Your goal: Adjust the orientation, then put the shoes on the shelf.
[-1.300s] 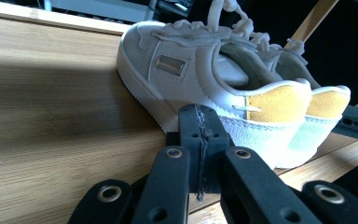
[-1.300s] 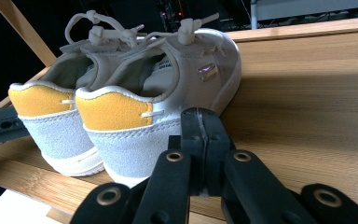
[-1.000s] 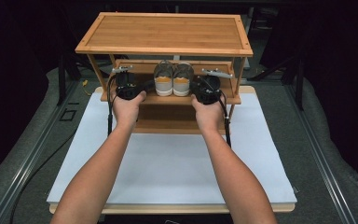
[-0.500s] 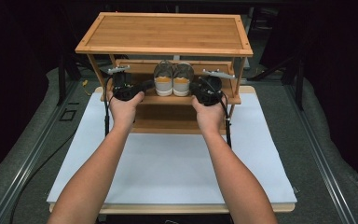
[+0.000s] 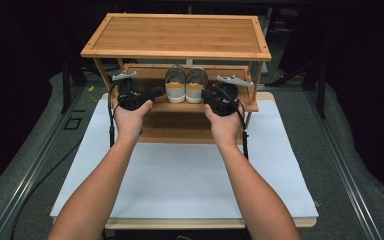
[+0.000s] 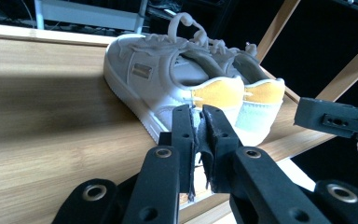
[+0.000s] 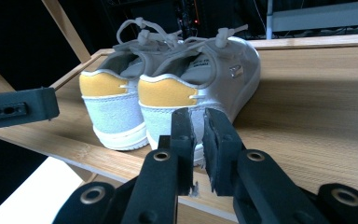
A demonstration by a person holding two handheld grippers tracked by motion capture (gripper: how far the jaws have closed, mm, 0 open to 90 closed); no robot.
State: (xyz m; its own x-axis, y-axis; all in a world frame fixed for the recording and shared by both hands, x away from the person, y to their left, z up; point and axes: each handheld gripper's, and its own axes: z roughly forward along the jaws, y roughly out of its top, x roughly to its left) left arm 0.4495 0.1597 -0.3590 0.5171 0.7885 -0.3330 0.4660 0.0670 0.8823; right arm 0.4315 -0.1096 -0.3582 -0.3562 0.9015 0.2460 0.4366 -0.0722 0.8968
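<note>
Both hands are up at the wooden rack [image 5: 176,34], which stands at the far end of a white bench top [image 5: 185,175]. On its middle shelf [image 5: 180,106] sits a pair of pale sneakers [image 5: 186,85] — heels with yellow tabs facing the person, toes pointing away. The left tool [image 5: 156,93] hovers just beside the pair on its left, the right tool [image 5: 206,94] just beside it on the right (neither touches a shoe). In the left gripper view the jaws stand nearly together with only a thin slit between them, gripping nothing, aimed at the heel of the near shoe [image 6: 168,88]. In the right gripper view, same story — jaws close together, nothing between them, the sneakers right ahead on warm bamboo planks. Around the bench lies grey floor covering [image 5: 350,150], with dark room beyond and a metal rail [image 5: 35,165] running along the left.
</note>
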